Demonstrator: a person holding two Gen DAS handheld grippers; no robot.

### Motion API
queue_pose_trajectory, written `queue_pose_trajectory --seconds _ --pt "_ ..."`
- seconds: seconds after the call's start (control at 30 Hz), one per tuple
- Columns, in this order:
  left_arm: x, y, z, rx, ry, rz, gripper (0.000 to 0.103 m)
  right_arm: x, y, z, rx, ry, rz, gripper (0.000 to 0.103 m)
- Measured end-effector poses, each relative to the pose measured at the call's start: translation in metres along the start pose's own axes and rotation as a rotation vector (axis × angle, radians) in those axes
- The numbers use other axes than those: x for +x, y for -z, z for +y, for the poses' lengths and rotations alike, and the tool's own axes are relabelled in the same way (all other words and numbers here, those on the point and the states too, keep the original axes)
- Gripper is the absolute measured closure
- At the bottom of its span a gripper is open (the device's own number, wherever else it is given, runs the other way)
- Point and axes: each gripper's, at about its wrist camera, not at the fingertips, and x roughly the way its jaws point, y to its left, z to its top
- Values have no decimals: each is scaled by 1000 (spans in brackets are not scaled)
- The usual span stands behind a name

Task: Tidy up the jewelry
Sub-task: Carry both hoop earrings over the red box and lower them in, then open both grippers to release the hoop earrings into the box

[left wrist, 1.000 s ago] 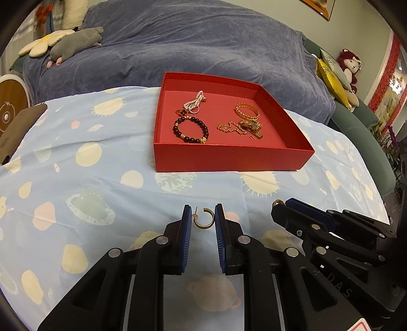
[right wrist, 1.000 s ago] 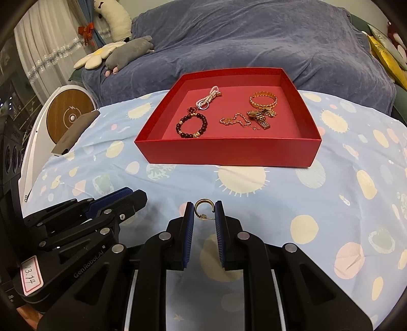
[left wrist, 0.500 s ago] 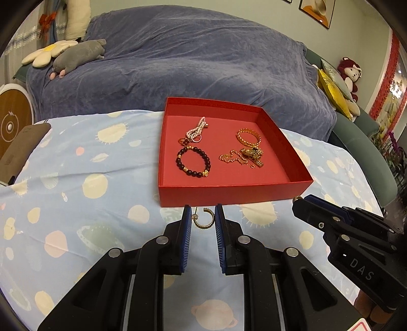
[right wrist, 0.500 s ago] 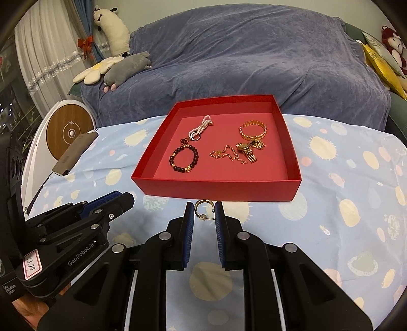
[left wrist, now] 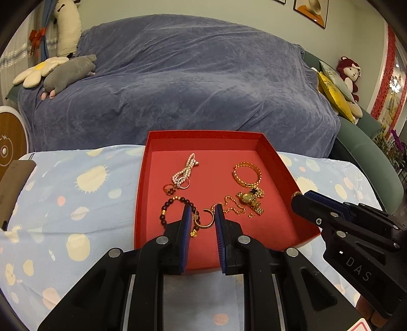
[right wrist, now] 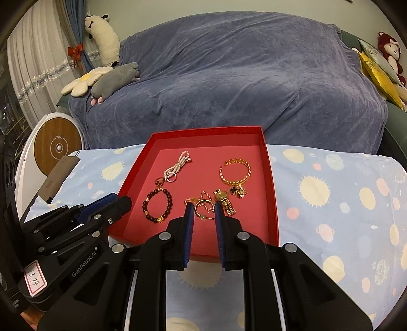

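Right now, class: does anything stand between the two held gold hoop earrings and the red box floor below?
No barrier shows. The left earring hangs over the bead bracelet, the right earring over the gold chain, inside the red box.

Across the upper middle of both views, a large sofa [left wrist: 193, 84] under a wrinkled blue-grey cover [right wrist: 254, 84]. At upper left, on its arm, a flower-shaped cushion [right wrist: 85, 81] beside a grey plush animal [right wrist: 114, 81], with a tall cream plush toy [right wrist: 101, 33] upright behind. At far left, pale curtains [right wrist: 28, 71] tied with a red bow [right wrist: 75, 51]. Lower left, a round wooden disc in a white frame [right wrist: 58, 146]. At upper right, a yellow cushion [left wrist: 333, 98] and a red monkey toy [left wrist: 349, 73]. On the green-grey wall [left wrist: 203, 10], a framed picture [left wrist: 310, 10]. In front, a light blue tablecloth with pale suns and planets [right wrist: 330, 198].
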Motion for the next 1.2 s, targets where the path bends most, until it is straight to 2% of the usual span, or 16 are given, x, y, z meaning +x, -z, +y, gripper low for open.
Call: queue_pose_trajectory --seconds 0.5,0.93,1.1,1.2 --pt "72 -17 7 -1 -37 57 87 66 -18 -12 38 13 22 87" --pt "96 -19 9 -8 -51 83 87 95 -22 -15 41 15 53 87" --pt "99 -20 11 -10 -58 87 82 99 -22 -19 59 11 60 86" --pt "98 -19 11 -9 -64 84 72 96 -21 -18 58 17 57 85"
